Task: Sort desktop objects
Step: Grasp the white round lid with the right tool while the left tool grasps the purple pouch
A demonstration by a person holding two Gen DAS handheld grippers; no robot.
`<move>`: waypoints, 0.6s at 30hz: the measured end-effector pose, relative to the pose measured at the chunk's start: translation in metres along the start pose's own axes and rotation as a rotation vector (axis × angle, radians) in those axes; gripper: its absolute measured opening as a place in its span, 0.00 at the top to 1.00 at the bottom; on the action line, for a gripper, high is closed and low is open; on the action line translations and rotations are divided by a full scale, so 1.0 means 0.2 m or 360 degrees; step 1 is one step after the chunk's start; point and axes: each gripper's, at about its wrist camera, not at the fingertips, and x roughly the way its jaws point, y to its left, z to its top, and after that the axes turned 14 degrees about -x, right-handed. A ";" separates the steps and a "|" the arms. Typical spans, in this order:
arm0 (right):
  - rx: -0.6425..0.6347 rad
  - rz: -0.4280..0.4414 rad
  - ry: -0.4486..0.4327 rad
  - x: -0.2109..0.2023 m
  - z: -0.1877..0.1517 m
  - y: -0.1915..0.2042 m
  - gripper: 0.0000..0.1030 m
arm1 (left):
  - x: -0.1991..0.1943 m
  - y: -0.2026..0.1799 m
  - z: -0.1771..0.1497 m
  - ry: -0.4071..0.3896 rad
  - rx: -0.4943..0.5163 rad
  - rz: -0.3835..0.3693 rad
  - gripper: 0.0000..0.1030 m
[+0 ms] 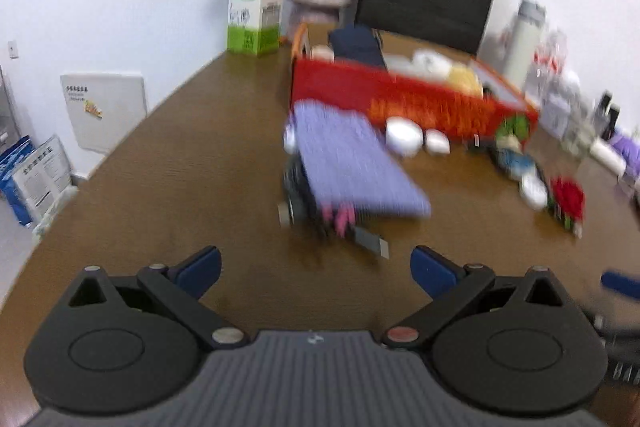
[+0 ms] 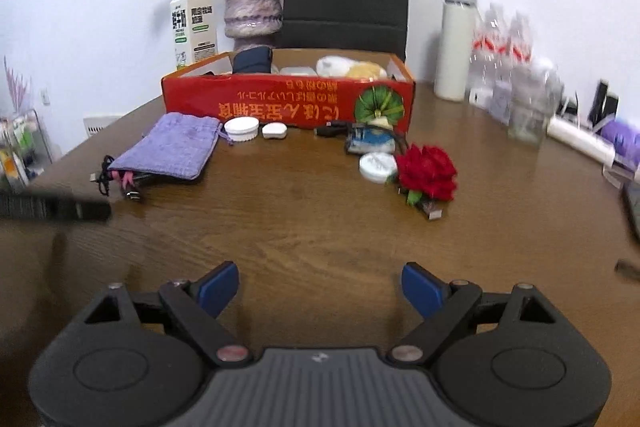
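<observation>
We held the left gripper (image 1: 316, 269) w/ jaws spread wide, nothing between them, above the brown table (image 1: 180, 163). Ahead of it lay a purple pouch (image 1: 352, 163), blurred, w/ black cables (image 1: 298, 187) beside it. The right gripper (image 2: 320, 287) was also wide apart, empty. Ahead & right of it sat a red rose (image 2: 428, 171), touching a white round lid (image 2: 378, 167); beyond, a red box (image 2: 288, 99).
</observation>
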 end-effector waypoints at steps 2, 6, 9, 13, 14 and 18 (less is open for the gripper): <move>0.0010 0.0029 -0.0027 0.01 0.03 -0.02 0.17 | 0.04 -0.02 0.10 -0.0061 0.0054 -0.0052 0.00; 0.0013 0.0077 -0.0063 0.05 0.13 -0.05 0.31 | 0.22 -0.12 0.27 -0.0069 0.0170 0.0023 0.00; -0.0048 0.0057 -0.0098 0.08 0.21 -0.06 0.32 | 0.34 -0.15 0.34 -0.0007 0.0162 -0.0013 0.08; -0.0103 0.0137 -0.0162 0.16 0.36 -0.05 0.38 | 0.46 -0.07 0.35 0.0091 0.0040 -0.0047 0.25; -0.0107 0.0179 -0.0180 0.19 0.39 -0.04 0.41 | 0.46 -0.01 0.36 0.0106 -0.0043 -0.0103 0.25; -0.0137 0.0317 -0.0187 0.40 0.57 0.00 0.41 | 0.44 0.11 0.40 0.0034 -0.0135 -0.0081 0.25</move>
